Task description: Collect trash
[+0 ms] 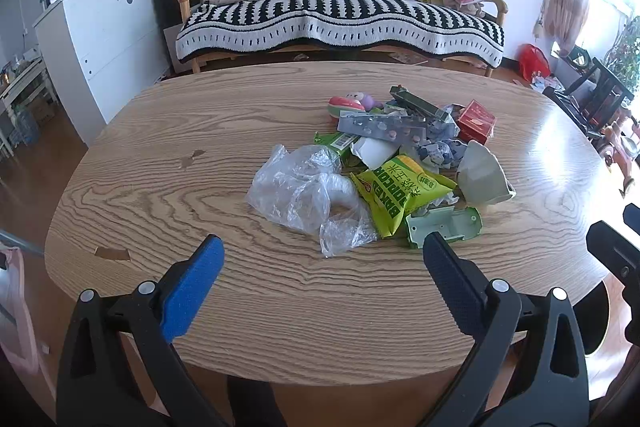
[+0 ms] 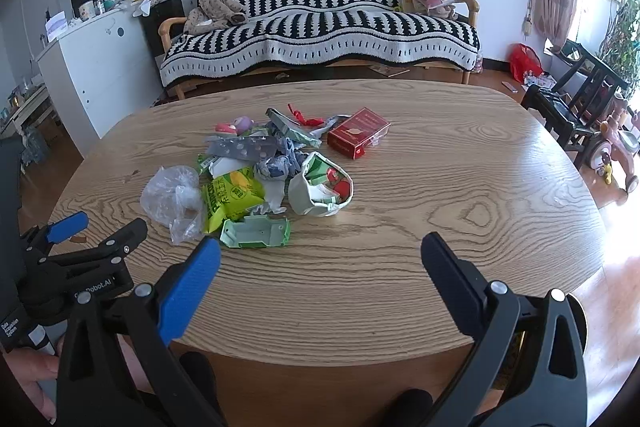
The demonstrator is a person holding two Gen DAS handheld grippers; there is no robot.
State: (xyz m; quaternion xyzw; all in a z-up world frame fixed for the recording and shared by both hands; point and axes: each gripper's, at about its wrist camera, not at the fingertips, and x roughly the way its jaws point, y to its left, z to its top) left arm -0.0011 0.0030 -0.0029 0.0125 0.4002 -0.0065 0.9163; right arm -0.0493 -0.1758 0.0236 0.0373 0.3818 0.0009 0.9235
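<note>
Both wrist views toward shared table (image 1: 200, 291)

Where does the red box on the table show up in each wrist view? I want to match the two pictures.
Left wrist: the red box lies right of centre, at the far right edge of the trash pile, partly behind crumpled paper.
Right wrist: the red box lies just above centre, at the pile's far right, in full view.
Shared landmark: the green popcorn bag near the pile's front.

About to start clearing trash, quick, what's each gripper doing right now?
Left gripper: open, holding nothing.
Right gripper: open, holding nothing.
</note>
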